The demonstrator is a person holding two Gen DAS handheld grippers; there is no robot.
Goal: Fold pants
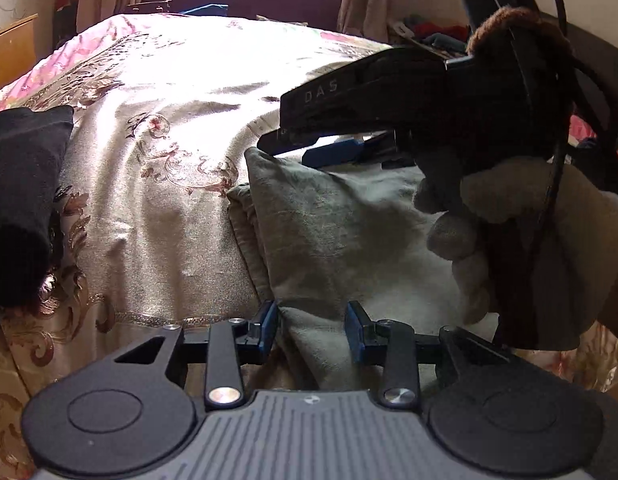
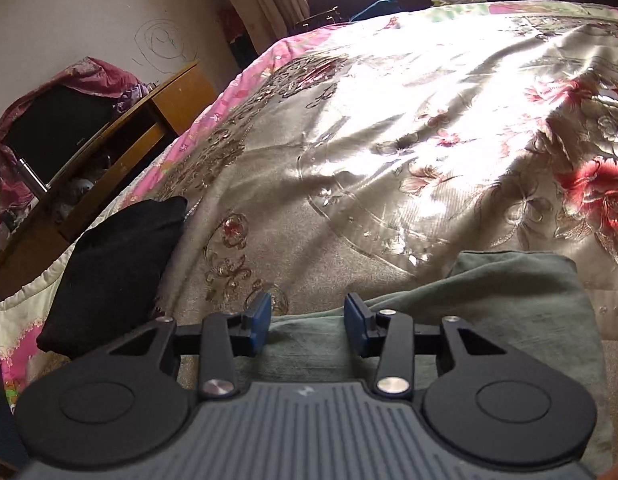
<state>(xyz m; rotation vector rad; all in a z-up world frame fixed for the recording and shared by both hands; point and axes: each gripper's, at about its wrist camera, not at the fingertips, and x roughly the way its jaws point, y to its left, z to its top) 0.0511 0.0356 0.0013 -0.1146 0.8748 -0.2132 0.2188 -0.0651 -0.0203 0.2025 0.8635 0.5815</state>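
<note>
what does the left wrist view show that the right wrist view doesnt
Only the left wrist view shows the right gripper from outside, over the far edge of the grey-green pants, and the gloved hand holding it. Only the right wrist view shows the wooden cabinet and the dark screen by the wall. Both show the pants, the black folded garment, the floral bedspread, and open blue fingers with pants between them.

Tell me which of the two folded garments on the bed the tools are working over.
The grey-green pants, lying under both tools. The black garment lies apart at the bed's left edge, untouched.
</note>
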